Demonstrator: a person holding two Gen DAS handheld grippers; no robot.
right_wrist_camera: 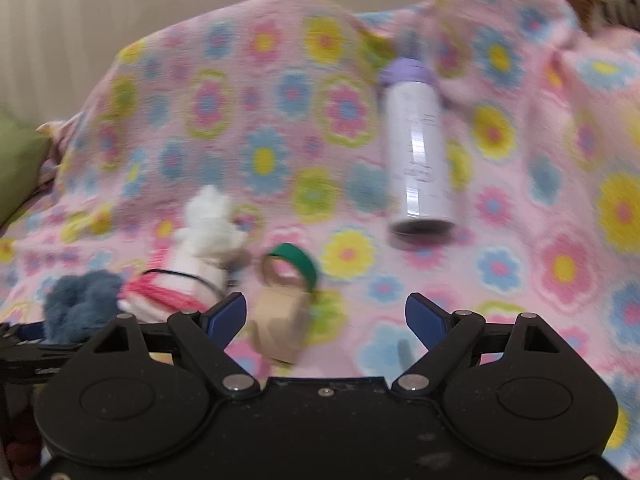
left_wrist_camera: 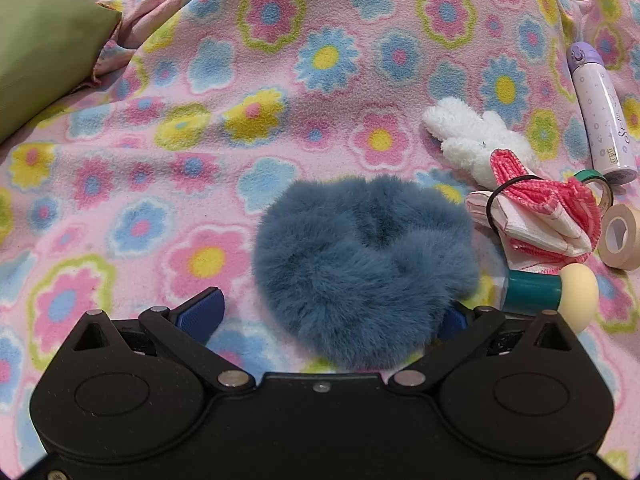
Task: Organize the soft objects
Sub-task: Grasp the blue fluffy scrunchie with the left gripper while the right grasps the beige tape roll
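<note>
Blue furry scrunchie (left_wrist_camera: 366, 268) lies between the spread left gripper (left_wrist_camera: 328, 314) jaws.

Blue furry scrunchie (left_wrist_camera: 362, 268), white plush bunny (left_wrist_camera: 476, 136), folded pink-white cloth (left_wrist_camera: 544, 216): clustered together on the blanket (left_wrist_camera: 240, 120).

Home bed: flowered fleece blanket (left_wrist_camera: 280, 80), green pillow (left_wrist_camera: 44, 48).

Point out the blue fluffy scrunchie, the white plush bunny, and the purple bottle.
blue fluffy scrunchie (left_wrist_camera: 360, 268), left wrist view, on the middle of the fur.
white plush bunny (left_wrist_camera: 476, 136), left wrist view, on its body.
purple bottle (right_wrist_camera: 418, 152), right wrist view, on the barrel's middle.
</note>
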